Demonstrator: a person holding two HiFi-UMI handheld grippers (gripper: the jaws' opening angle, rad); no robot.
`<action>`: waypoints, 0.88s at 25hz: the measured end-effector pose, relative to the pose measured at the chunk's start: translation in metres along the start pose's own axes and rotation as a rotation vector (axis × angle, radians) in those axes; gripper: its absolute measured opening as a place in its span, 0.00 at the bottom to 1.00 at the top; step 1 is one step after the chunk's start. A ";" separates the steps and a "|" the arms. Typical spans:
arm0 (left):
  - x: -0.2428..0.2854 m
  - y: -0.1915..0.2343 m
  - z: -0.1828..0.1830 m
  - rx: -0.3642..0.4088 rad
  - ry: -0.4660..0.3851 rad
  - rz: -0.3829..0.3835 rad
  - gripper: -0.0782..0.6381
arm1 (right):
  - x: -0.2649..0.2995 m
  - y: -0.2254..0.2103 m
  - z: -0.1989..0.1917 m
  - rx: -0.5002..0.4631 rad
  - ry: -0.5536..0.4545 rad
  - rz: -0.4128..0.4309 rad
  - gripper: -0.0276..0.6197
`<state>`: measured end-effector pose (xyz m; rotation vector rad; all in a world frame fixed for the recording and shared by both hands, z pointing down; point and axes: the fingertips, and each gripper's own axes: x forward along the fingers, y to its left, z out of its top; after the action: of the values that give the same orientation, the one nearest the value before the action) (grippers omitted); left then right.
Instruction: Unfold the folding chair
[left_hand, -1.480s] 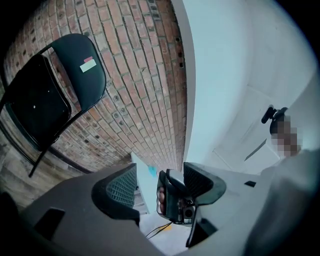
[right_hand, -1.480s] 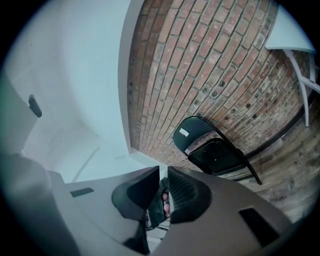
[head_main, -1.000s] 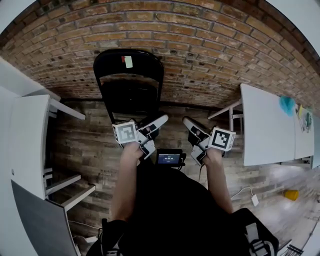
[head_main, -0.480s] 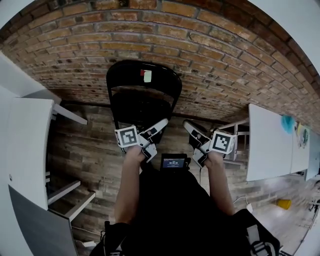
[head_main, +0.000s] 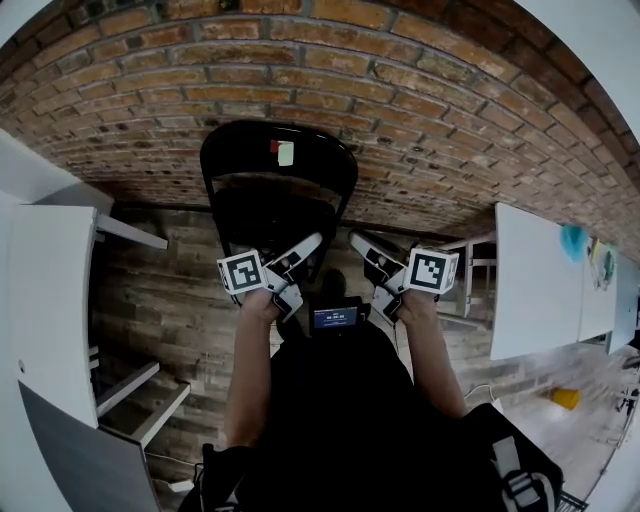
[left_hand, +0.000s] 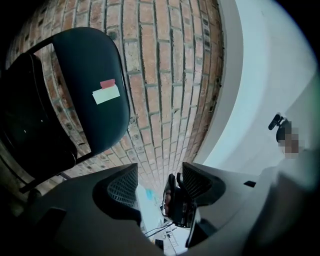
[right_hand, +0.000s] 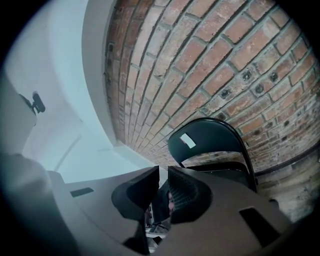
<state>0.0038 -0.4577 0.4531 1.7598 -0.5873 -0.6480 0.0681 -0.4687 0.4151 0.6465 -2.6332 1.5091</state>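
Observation:
A black folding chair (head_main: 278, 190) leans folded against the brick wall, with a white sticker and a bit of red tape on its backrest. It fills the upper left of the left gripper view (left_hand: 90, 95) and sits right of centre in the right gripper view (right_hand: 210, 145). My left gripper (head_main: 303, 262) is open just short of the chair's lower part, and nothing sits between its pads (left_hand: 159, 182). My right gripper (head_main: 360, 245) is held beside it, pointing at the chair's right side. Its jaws (right_hand: 163, 187) are shut with nothing in them. Neither gripper touches the chair.
White tables stand at the left (head_main: 50, 290) and right (head_main: 540, 280), the right one with a teal thing (head_main: 575, 240) on it. A small screen device (head_main: 335, 318) hangs at the person's chest. A yellow object (head_main: 565, 398) lies on the wood floor.
Both grippers have moved forward toward the chair, and the wall and chair now show nearer in the head view. The chair stays folded and the jaws look the same.

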 end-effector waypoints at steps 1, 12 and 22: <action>0.003 0.004 0.002 0.006 -0.002 0.012 0.54 | 0.002 -0.008 0.003 0.010 0.007 -0.005 0.10; 0.068 0.029 0.048 0.040 -0.072 0.061 0.54 | 0.026 -0.066 0.065 0.056 0.103 0.081 0.16; 0.069 0.061 0.067 0.038 -0.251 0.131 0.54 | 0.044 -0.103 0.085 -0.024 0.240 0.100 0.30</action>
<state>0.0042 -0.5663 0.4868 1.6707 -0.8850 -0.7750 0.0808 -0.5996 0.4647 0.3130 -2.5294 1.4730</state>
